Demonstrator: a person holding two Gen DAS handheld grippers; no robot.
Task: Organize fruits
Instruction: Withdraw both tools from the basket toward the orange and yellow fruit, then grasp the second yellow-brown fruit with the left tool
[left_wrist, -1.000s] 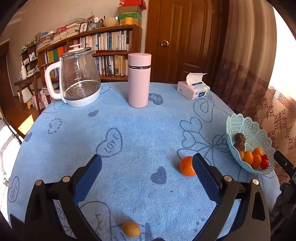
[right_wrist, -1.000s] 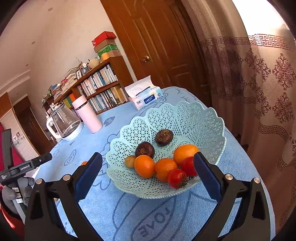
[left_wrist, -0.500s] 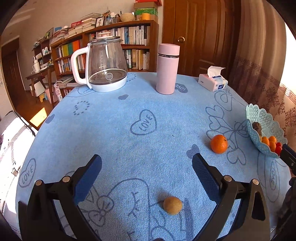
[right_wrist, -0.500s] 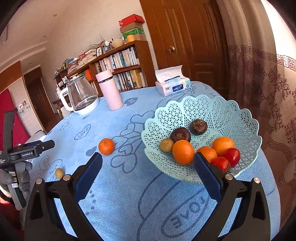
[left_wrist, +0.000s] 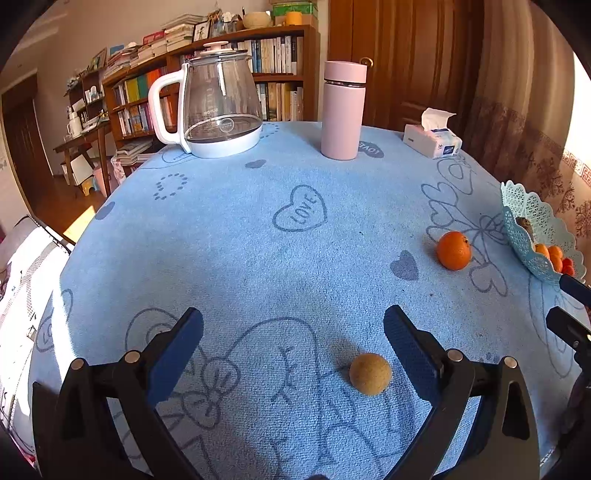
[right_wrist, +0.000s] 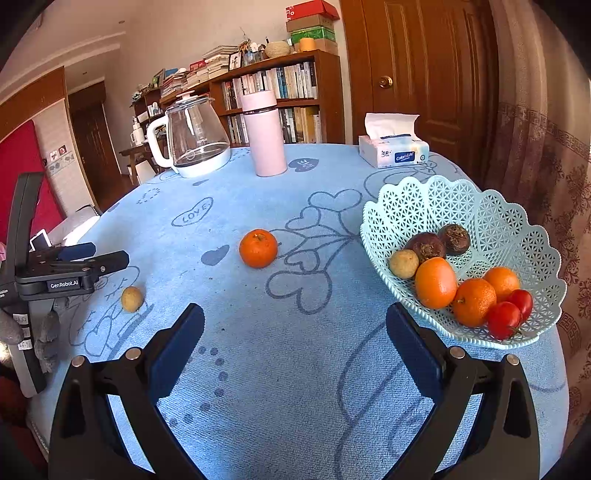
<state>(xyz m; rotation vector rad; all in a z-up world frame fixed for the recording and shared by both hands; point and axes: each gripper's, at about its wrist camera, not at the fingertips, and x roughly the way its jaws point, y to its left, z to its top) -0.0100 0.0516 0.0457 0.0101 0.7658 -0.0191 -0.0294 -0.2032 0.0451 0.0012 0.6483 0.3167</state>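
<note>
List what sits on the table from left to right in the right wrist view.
Small tan fruit → glass kettle → orange → pink bottle → tissue box → fruit basket.

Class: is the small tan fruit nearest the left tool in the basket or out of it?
Out. The tan fruit lies on the blue cloth, far from the basket.

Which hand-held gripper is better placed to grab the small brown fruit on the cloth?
Left. The left hand-held gripper is open with the small brown fruit just ahead, near its right finger. The right hand-held gripper points toward the orange and basket, farther off.
</note>
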